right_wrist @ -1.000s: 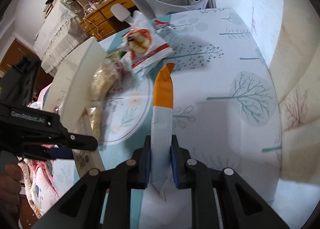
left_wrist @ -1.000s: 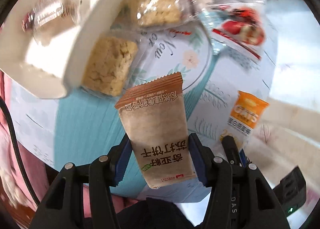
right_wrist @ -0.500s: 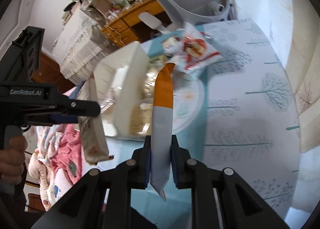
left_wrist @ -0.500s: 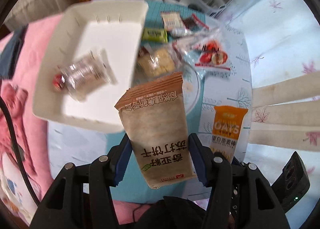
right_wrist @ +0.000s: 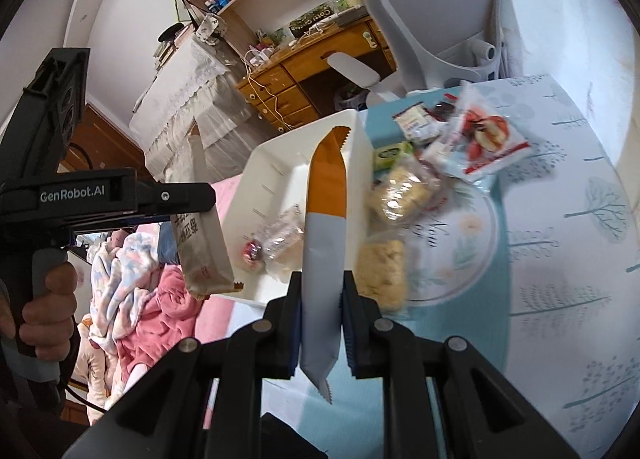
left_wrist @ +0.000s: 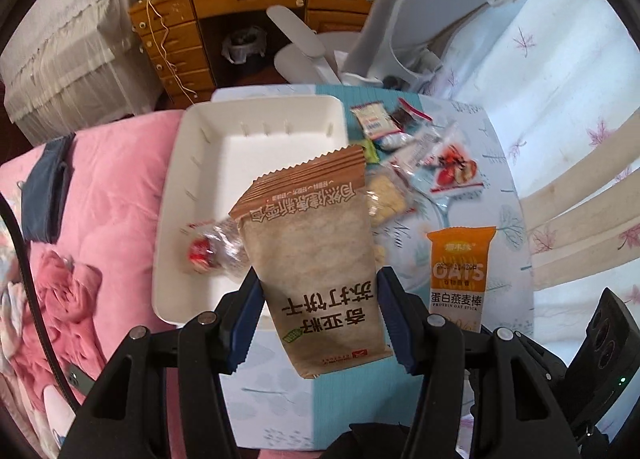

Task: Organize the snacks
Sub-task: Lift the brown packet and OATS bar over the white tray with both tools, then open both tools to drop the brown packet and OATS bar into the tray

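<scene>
Both wrist views look down onto the white tray (left_wrist: 256, 115).

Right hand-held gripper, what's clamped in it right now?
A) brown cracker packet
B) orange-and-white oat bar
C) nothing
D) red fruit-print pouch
B: the right hand-held gripper is shut on the orange-and-white oat bar; the brown cracker packet sits in the left hand-held gripper.

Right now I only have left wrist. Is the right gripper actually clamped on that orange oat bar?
Observer: Yes. The right gripper is shut on the oat bar, pads on its grey lower half.
Operator: Bar orientation?
Observer: Upright, orange end up. In the right wrist view it crosses the white tray rim.
Operator: Who's on my handle?
Observer: A hand grips the left gripper handle. The brown cracker packet hangs below its jaws.
</scene>
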The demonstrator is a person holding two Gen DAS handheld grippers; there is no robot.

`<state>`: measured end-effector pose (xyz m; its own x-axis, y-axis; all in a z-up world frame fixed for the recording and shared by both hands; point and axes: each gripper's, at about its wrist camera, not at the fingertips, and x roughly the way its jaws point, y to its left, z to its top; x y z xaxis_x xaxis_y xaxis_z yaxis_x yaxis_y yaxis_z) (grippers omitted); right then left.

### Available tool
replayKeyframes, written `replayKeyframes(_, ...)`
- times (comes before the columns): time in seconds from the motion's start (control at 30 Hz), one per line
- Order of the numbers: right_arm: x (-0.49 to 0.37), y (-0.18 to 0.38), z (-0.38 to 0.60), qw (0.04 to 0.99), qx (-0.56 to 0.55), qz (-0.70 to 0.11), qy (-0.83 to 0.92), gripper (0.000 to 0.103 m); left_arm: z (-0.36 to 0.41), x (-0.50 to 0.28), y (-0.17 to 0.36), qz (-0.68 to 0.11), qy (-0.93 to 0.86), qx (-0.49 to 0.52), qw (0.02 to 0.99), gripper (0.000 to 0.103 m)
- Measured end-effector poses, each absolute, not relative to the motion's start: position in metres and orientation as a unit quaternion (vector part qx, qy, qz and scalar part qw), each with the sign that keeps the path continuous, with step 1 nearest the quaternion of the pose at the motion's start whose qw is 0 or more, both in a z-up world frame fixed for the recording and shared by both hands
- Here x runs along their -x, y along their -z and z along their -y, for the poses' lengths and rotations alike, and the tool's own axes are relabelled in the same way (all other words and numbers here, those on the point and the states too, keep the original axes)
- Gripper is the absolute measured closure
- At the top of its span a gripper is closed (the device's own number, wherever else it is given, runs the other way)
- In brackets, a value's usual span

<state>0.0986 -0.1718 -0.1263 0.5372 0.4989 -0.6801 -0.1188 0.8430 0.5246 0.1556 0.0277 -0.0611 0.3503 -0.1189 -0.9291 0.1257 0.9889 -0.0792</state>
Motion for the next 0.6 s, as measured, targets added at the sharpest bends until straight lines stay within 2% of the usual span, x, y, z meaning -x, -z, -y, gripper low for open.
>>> replayKeyframes(0.53, -0.125, 0.14, 0.081, 0.854, -0.254, -0.418, -0.177, 0.086, -0.119, -0.177, 0.108, -0.54, 0.06, -0.005, 0.839, 0.048)
replayKeyframes(0.6, -0.127, 0.142, 0.075, 0.857, -0.254, -0.416, -0.169, 0.083, -0.127, -0.18, 0.115, -0.544, 0.052, 0.002, 0.837, 0.048)
